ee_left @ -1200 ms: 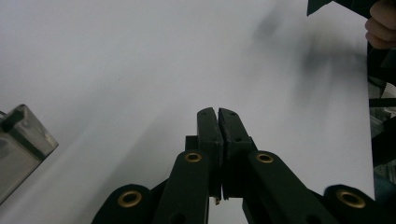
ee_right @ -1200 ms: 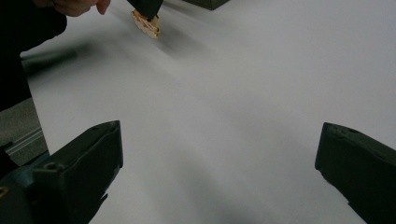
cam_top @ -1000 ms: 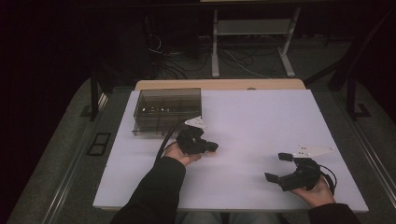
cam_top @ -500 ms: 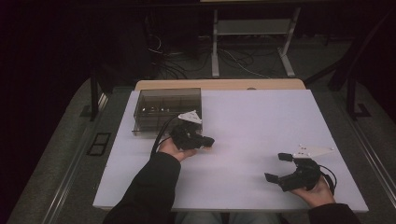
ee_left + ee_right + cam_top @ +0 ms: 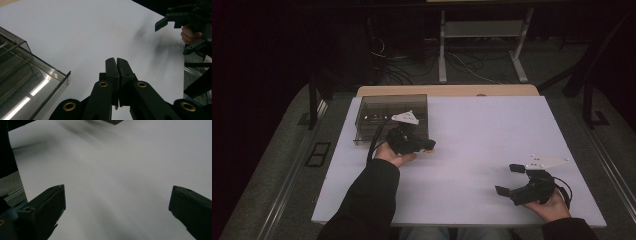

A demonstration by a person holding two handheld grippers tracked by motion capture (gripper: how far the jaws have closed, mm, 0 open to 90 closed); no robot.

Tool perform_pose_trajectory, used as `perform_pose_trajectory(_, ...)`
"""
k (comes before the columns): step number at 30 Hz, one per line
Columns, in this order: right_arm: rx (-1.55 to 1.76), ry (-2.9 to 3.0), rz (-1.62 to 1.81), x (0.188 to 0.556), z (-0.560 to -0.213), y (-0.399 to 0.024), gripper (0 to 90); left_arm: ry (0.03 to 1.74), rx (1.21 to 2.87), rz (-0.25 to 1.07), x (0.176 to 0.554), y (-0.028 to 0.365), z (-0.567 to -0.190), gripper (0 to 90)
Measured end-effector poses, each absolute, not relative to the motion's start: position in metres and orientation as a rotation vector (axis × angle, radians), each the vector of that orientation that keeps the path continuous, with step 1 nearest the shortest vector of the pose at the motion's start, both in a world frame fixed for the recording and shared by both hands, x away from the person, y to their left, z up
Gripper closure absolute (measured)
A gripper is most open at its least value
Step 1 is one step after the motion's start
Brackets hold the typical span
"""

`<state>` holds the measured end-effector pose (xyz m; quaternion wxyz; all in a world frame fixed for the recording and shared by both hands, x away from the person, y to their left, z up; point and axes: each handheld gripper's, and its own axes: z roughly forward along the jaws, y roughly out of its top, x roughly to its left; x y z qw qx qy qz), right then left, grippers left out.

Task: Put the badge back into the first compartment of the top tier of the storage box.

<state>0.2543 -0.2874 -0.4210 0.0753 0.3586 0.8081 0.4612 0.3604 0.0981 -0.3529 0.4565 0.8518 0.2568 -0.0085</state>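
Clearly the relation that matters is the one between the left gripper [image 5: 430, 145] and the smoky transparent compartment box [image 5: 362, 134]. The box is set at the far left corner of the white table top [image 5: 492, 135], with its long axis laid across the table from left to right. The left gripper is held just beside the box's near right corner, and its jaws are pointed away from the box, toward the right half of the table.

In the left gripper view the left gripper [image 5: 116, 60] is seen with its jaws pressed together, and the box [image 5: 37, 72] is found to the left of them and slightly behind the tips, its corner close to the jaw bases. A small orange speck [image 5: 429, 151] is seen at the jaw tips from above; whether it is pinched between them cannot be told.

The right gripper [image 5: 509, 179] is held low at the near right of the table, well apart from the box, with its jaws spread wide over bare table. The left hand [image 5: 393, 156] is judged much the nearer to the box, so a turn of that gripper back toward the box would be called for before anything could be placed in or taken from a compartment.
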Motion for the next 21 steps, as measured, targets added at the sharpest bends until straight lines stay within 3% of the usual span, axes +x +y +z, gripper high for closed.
perform_pose_trajectory(21,1.077,2.428,1.380,0.255,-0.421,-0.287,0.3,0.700,2.080,0.047,0.372,0.131,-0.336,88.1)
